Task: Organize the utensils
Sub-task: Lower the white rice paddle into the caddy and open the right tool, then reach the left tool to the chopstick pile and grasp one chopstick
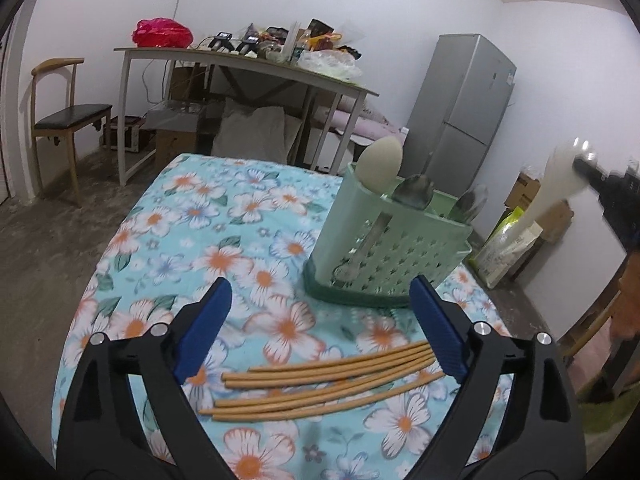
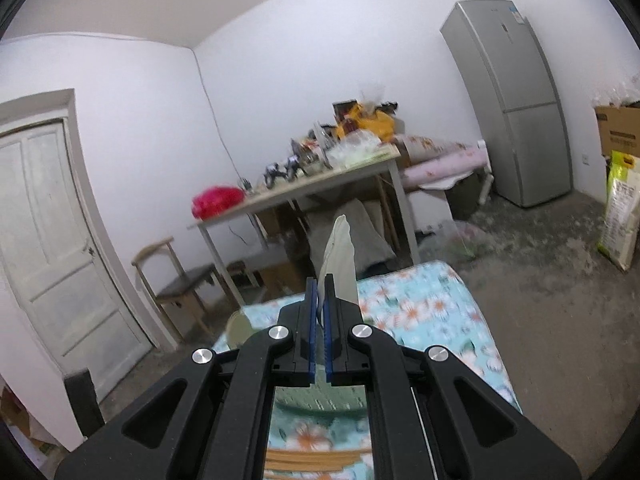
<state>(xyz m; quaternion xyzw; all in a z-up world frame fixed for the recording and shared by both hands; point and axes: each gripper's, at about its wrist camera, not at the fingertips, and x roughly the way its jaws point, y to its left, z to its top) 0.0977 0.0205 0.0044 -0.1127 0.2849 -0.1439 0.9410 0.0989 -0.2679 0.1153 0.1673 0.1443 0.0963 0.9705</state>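
left wrist: fingers (image 1: 224, 316) spread above chopsticks (image 1: 320, 384).

- Soft, even indoor light fills both views; the white walls (image 2: 280, 92) read bright with a faint bluish cast.
- Shadows are weak.
- Fisheye bending curves the grey metal fridge (image 2: 516, 104) and leaves dark corners.
- Motion blur smears the pale plastic spoon (image 1: 556, 192) at the left view's right edge, and the floral turquoise tablecloth (image 2: 432, 312) in the right view.
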